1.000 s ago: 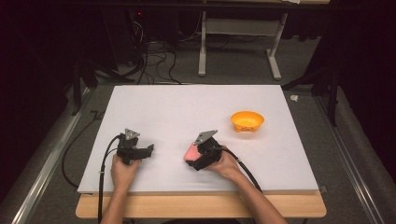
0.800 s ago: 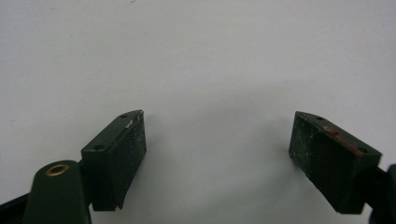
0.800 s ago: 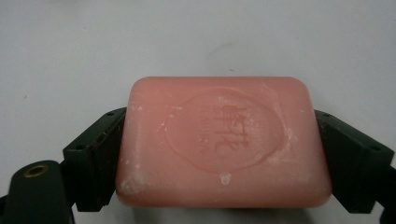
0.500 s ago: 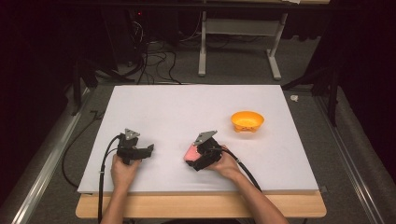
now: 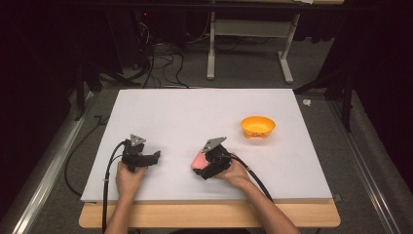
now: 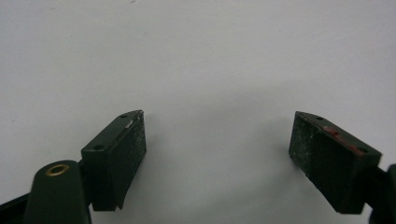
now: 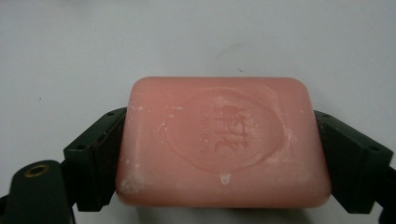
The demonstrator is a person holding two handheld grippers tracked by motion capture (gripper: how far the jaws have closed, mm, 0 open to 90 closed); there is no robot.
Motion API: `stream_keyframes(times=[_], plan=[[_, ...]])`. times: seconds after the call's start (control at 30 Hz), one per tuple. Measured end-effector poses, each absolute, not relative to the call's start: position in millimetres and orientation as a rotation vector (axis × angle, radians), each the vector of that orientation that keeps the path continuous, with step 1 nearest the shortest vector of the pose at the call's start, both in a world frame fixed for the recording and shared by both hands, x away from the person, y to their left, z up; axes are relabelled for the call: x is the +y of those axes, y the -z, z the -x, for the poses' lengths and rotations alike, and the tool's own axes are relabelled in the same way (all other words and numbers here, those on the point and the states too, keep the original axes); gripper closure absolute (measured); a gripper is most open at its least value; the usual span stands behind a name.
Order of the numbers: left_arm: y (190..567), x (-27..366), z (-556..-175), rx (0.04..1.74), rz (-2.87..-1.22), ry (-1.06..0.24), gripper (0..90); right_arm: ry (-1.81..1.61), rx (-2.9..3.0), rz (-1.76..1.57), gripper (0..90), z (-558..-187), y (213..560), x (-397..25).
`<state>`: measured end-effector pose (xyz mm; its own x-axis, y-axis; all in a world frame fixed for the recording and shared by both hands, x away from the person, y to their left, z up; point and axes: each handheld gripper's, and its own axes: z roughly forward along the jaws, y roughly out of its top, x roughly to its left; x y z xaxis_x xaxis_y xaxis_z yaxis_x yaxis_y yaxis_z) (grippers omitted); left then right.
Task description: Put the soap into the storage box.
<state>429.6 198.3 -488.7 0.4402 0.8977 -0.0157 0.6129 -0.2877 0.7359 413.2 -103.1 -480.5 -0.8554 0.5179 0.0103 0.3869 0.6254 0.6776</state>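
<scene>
Soap bar (image 7: 223,142) is sitting clamped by its short ends in right gripper (image 7: 223,154); appearing firm, slippery. Left gripper (image 6: 217,149) is idling agape.

a lab-like recording room: white table (image 5: 195,117), dark surroundings, floor cables (image 5: 160,63), metal stand (image 5: 251,44).

Orange bowl (image 5: 258,126) on white table (image 5: 195,117), right side

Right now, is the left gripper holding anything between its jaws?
No, the left gripper stands open, with bare white table between its jaws.
</scene>
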Motion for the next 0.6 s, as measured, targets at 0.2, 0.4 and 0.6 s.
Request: stream_keyframes(times=[0.2,0.4,0.6], plan=[[488.6,198.3,-429.6,1.265,-2.014,-0.536,19.3,-1.063,2.658,-0.749,13.6,-413.2,476.9,-106.6],[488.7,198.2,-429.6,1.266,-2.013,-0.537,19.3,-1.078,2.651,-0.751,13.6,-411.2,474.4,-108.1],[488.6,198.2,-429.6,1.265,-2.014,-0.536,19.3,-1.124,2.644,-0.759,13.7,-410.8,471.4,-112.2]])
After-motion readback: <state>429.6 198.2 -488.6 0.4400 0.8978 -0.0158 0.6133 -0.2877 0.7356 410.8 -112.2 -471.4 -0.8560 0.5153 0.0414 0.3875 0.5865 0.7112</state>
